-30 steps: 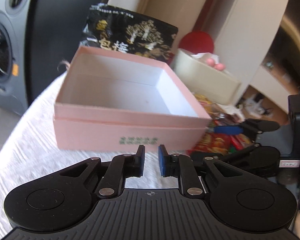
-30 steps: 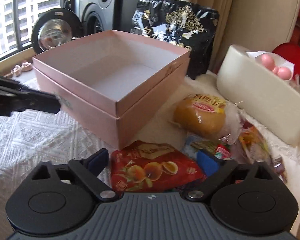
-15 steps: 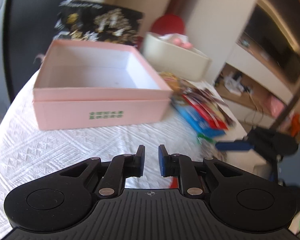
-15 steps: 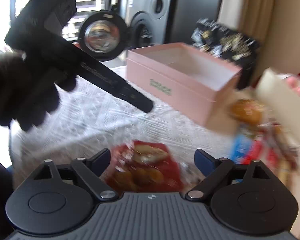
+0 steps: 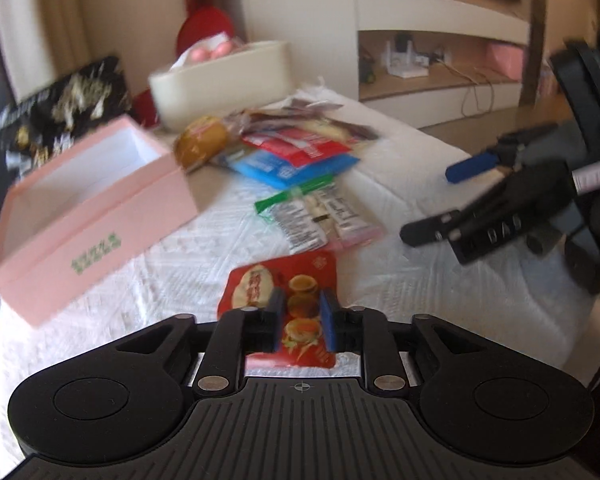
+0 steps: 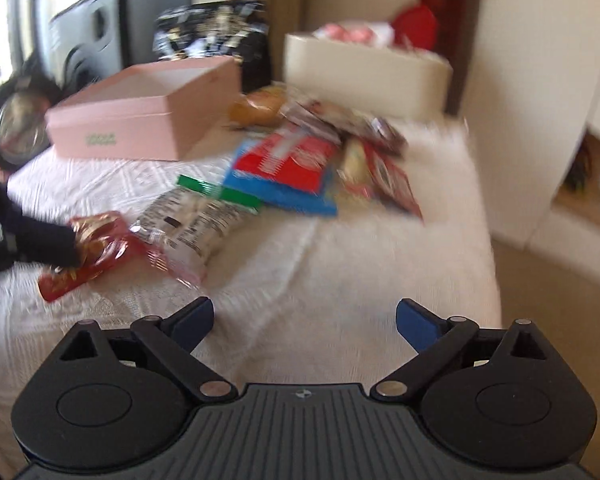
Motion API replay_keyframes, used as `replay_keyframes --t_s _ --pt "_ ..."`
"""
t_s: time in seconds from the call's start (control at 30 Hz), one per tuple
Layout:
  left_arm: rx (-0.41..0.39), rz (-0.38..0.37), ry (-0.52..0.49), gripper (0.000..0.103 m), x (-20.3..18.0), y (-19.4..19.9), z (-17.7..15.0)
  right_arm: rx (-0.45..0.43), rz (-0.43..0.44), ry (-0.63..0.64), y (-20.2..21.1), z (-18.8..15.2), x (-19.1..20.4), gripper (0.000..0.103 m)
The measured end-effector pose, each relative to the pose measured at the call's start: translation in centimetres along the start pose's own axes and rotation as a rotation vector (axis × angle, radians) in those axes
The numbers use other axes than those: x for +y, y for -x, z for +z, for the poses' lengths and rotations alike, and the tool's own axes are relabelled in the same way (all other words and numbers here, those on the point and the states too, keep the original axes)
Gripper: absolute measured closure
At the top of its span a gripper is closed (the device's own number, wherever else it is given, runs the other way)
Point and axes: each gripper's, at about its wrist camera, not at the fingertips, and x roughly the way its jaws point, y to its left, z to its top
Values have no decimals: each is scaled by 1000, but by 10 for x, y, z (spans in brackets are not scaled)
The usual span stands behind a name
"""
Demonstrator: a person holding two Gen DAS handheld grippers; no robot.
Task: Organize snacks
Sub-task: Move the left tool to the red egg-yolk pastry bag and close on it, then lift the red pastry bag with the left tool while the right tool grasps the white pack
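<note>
Pink box (image 5: 88, 204), far left on desk (image 5: 420, 264). Red snack pack (image 5: 288, 300), centre, between opening left gripper (image 5: 302, 322) jaws: light, crinkly, slippery; best pinched at edge seam. Right gripper (image 6: 305, 326) opening wide, empty.

The left tongs (image 5: 302, 322) are matte black, with 2 round discs on a ribbed grey-black base, 2 silver rivets at the link pivots, a small crosshair mark at the centre and 2 short blue-faced pads. The right tongs (image 6: 305, 322) are built alike: black angled links with triangular cut-outs, silver rivets, 2 blue pads and the same crosshair mark. Seen from the left wrist camera, the right tongs carry a white label strip and pale embossed letters on the black housing, too blurred to read.
</note>
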Motion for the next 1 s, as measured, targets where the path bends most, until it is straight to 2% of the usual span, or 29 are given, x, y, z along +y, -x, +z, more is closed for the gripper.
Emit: replay_keyframes --t_s 0.07,0.13,0.2,0.33,0.4,0.5,0.6,0.73,0.83,1.0 --pt "9 -23 -7 61 -2 -1 0 -8 -5 -3 0 -2 0 3" --pt "12 -70 16 43 2 -4 2 -12 -11 8 -2 -4 3 1" --pt "12 -105 46 36 6 -6 3 -8 -17 19 -1 -4 9 0" --pt "3 -120 85 39 14 -3 7 0 -9 25 -1 -3 9 0" --pt "-9 -66 91 41 19 -1 8 4 -7 28 -1 -2 9 0" --pt "25 2 93 39 29 -7 5 11 -13 29 -2 -2 10 0" --pt "28 -37 136 37 40 -10 2 19 -10 31 -3 0 10 0" --pt "48 -99 163 26 43 -18 4 33 -6 29 -4 2 9 0" --pt "87 -66 144 25 37 -29 3 27 -3 26 -3 1 9 0" --pt "75 -60 148 24 36 -32 2 9 4 6 -2 -1 7 0"
